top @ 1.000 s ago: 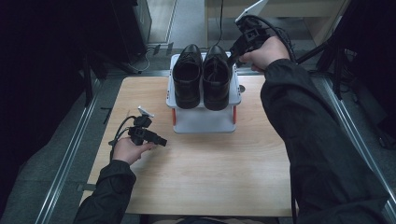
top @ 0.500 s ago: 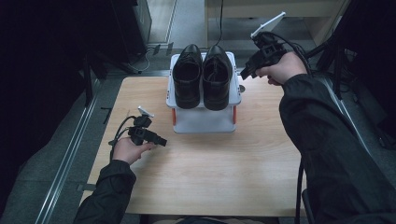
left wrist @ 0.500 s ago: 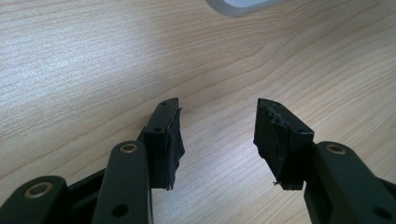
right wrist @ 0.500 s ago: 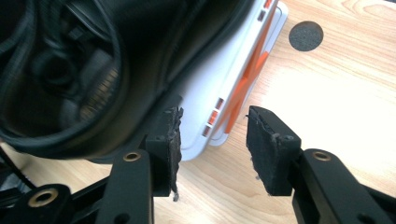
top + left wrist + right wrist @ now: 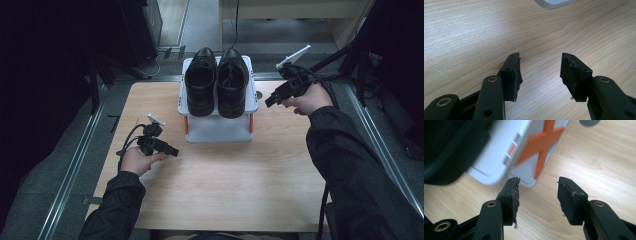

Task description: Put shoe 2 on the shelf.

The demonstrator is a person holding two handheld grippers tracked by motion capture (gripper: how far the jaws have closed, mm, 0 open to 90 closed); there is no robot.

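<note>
A pair of black leather shoes (image 5: 216,82) is seen side by side on top of a small white rack with orange side braces (image 5: 218,131), which stands at the middle of the far edge of the wooden table (image 5: 215,195). The toes are pointed toward the near edge, and the two shoes are touching each other along their inner sides.

The right gripper (image 5: 270,102) is held near the far right corner of the table, just beside the right side of the rack and apart from the shoes. Its jaws have just been opening and are spread wide, with nothing between them. In the right gripper view, the right gripper (image 5: 538,185) is aimed at the lower corner of the rack, where an orange cross-shaped brace (image 5: 543,145) is seen on the white side wall; bare wood is seen between the pads, and part of a black shoe (image 5: 449,150) is blurred at the upper left.

The left gripper (image 5: 172,151) is held low over the left part of the table, well apart from the rack. In the left gripper view, the left gripper (image 5: 540,58) is shown released, its jaws wide apart over bare wood grain, with nothing grasped. A rounded white edge of the rack (image 5: 554,3) is seen at the top of that view.
</note>
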